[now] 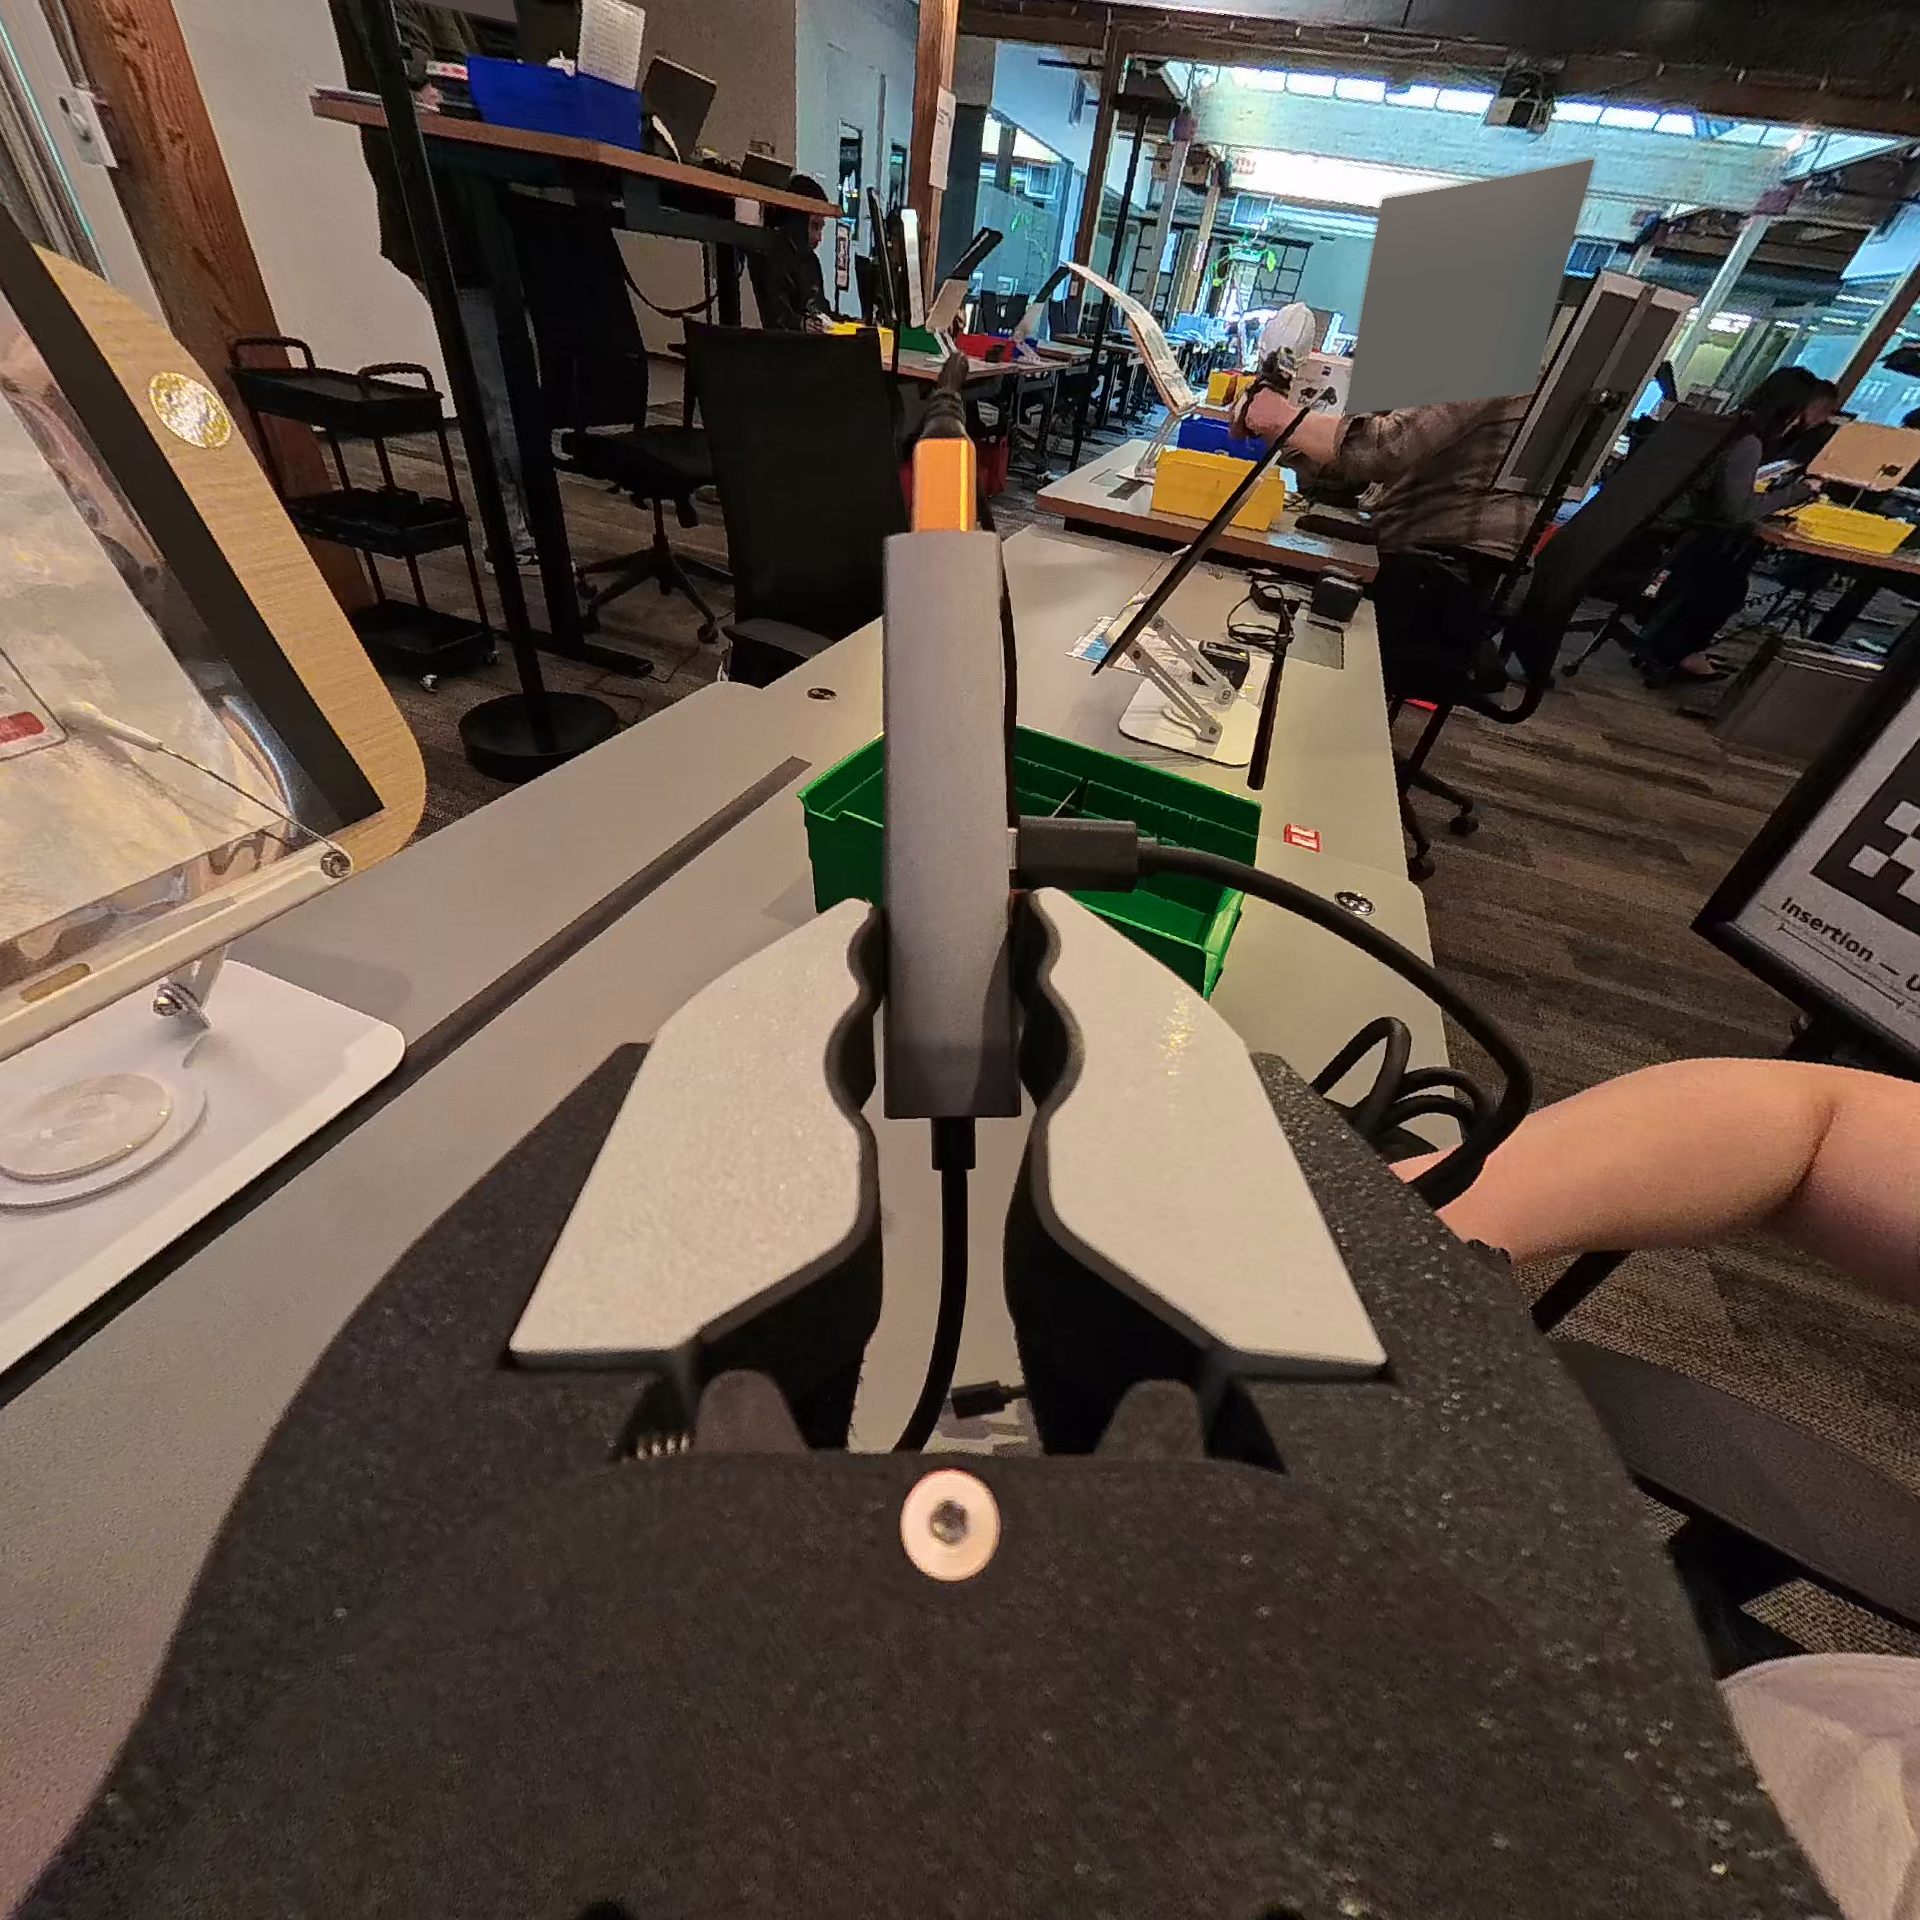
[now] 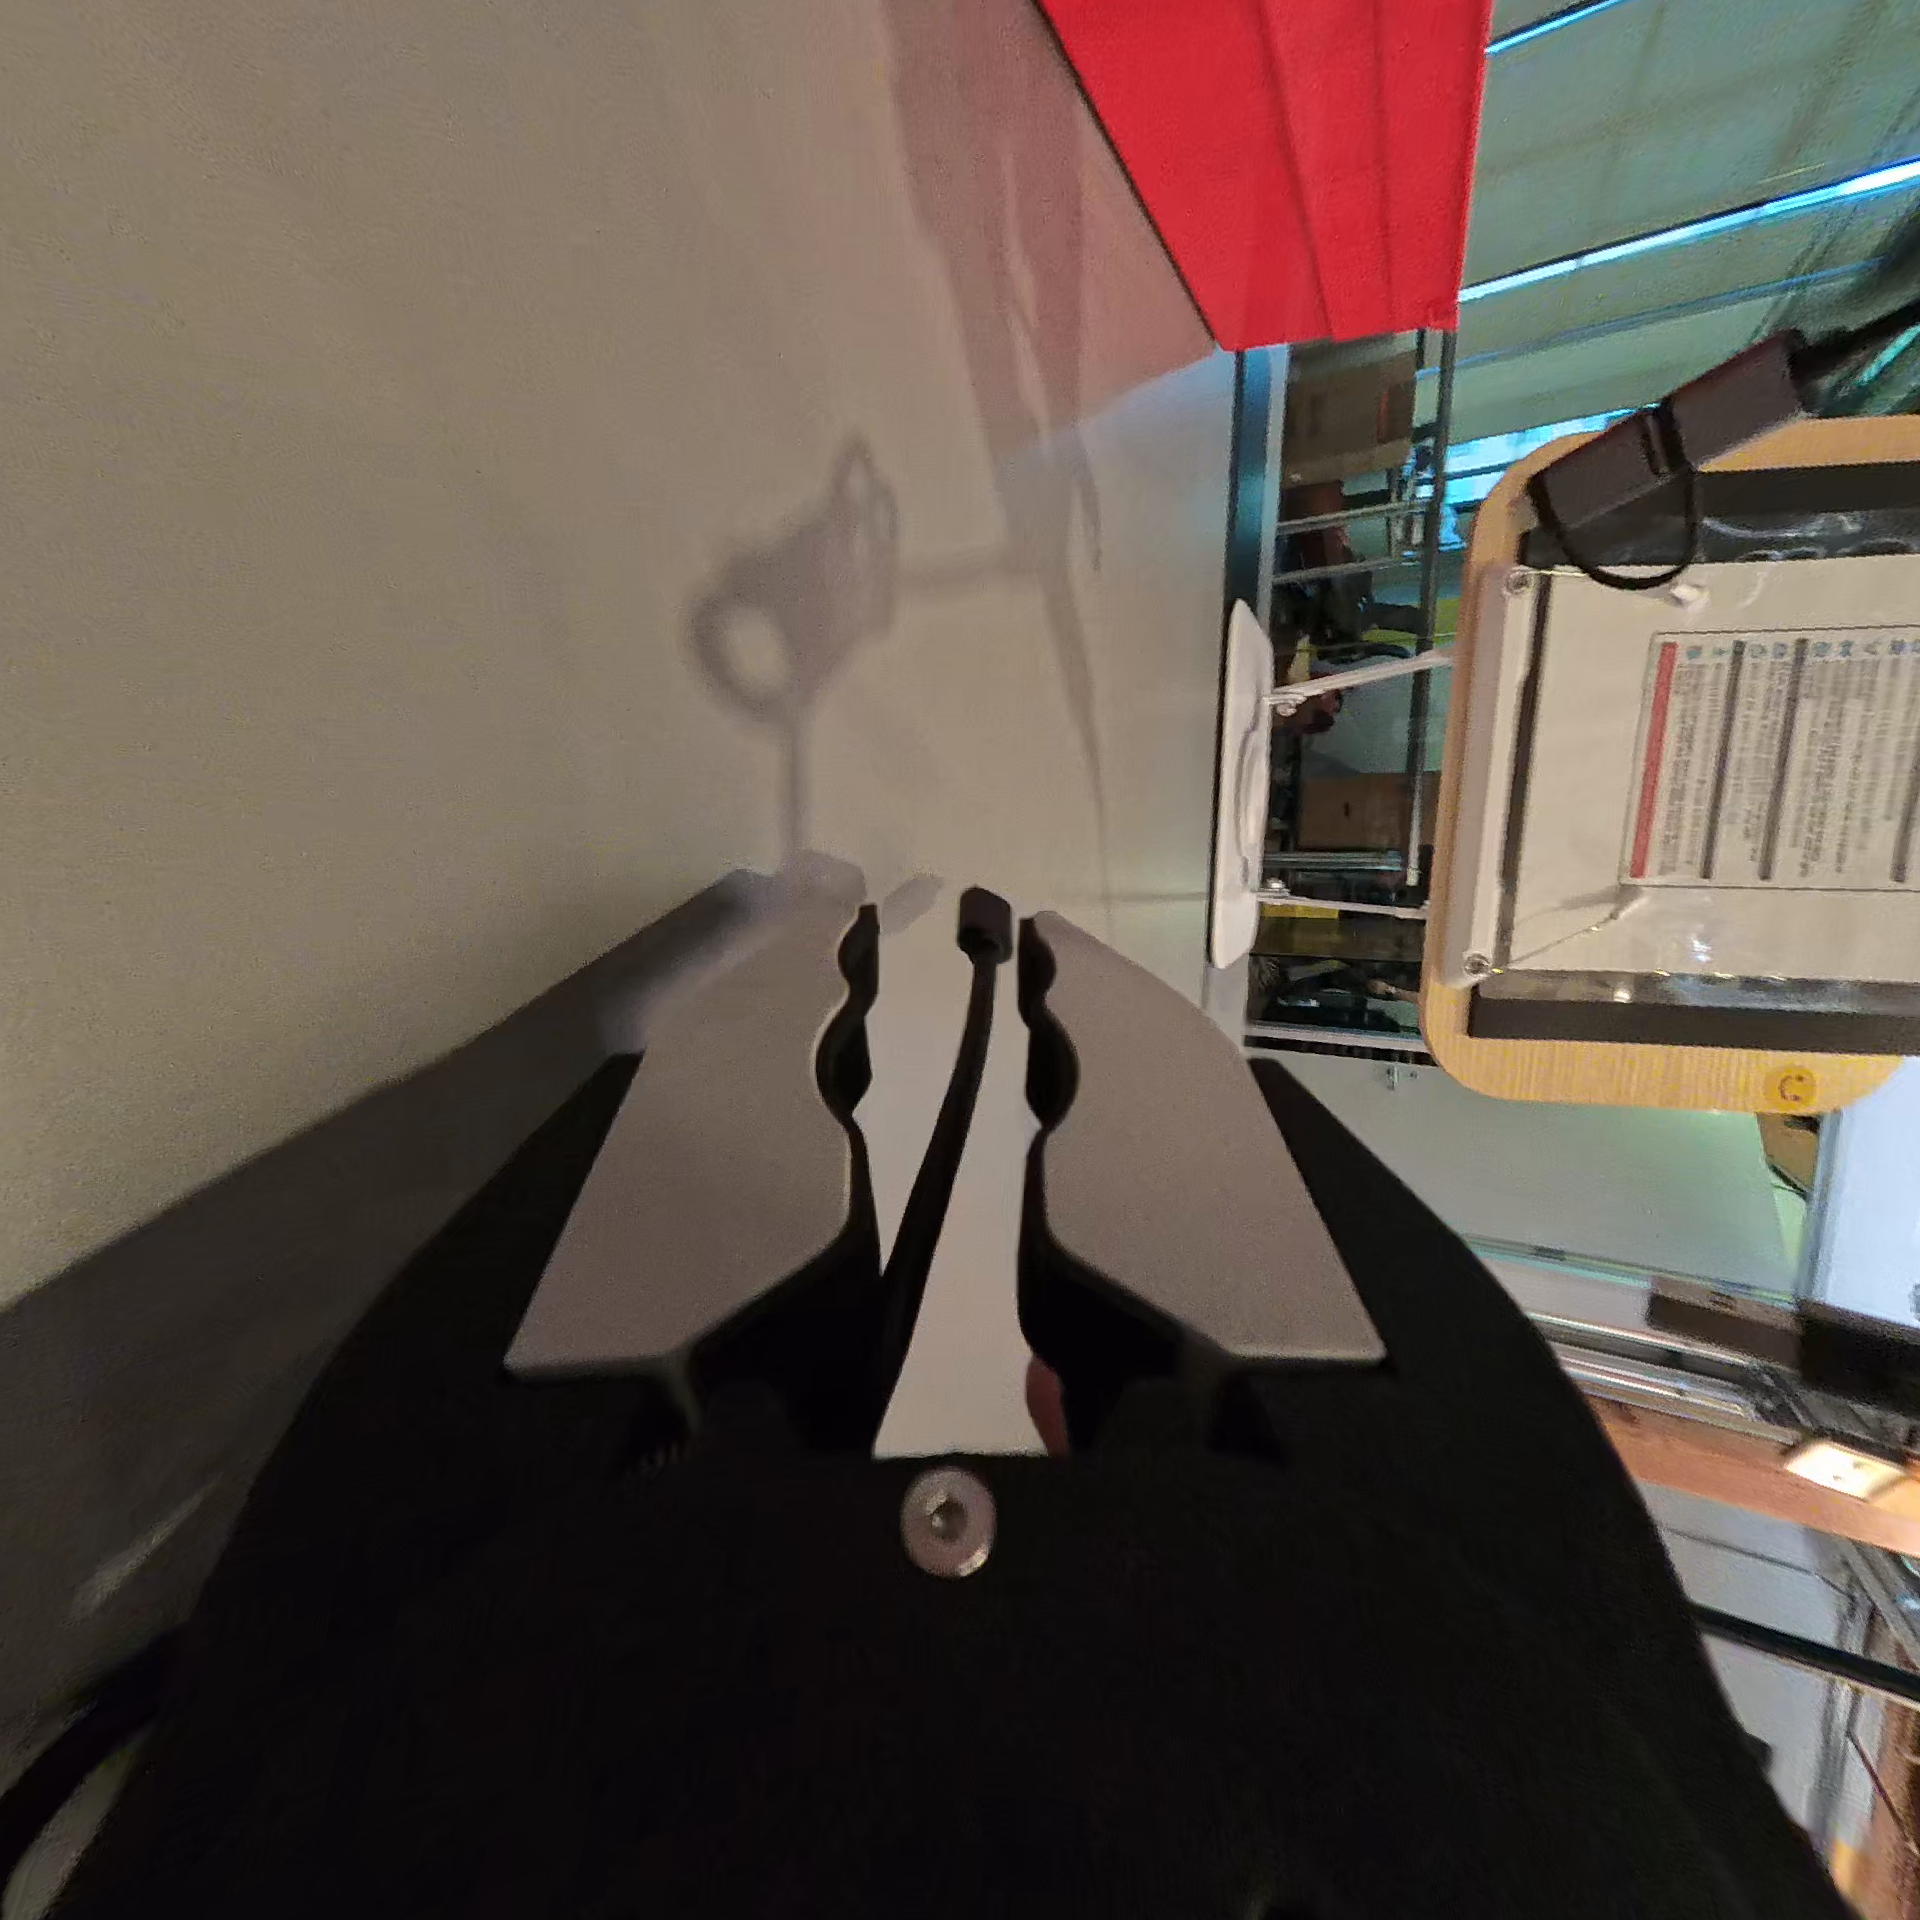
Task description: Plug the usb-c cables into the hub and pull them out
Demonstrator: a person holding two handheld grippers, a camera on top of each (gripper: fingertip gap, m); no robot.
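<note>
In the left wrist view my left gripper (image 1: 948, 914) is shut on a dark grey hub (image 1: 940, 727) and holds it upright above the grey table (image 1: 520, 935). A black usb-c plug (image 1: 1075, 854) sits in the hub's right side, and its cable (image 1: 1455, 997) loops down to the right. An orange plug (image 1: 940, 483) sits at the hub's far end. The hub's own lead (image 1: 948, 1268) hangs from its near end. In the blurred right wrist view my right gripper (image 2: 948, 920) is open. A second black cable plug (image 2: 982, 920) lies between its fingertips, close to the right finger.
A green bin (image 1: 1143, 821) stands behind the hub. A clear sign stand with a wooden back (image 1: 156, 727) is at the left and shows in the right wrist view (image 2: 1662, 779). A framed marker board (image 1: 1849, 883) and a person's forearm (image 1: 1714, 1153) are at the right. The left gripper's tips are roughly 25 centimetres from the right gripper's.
</note>
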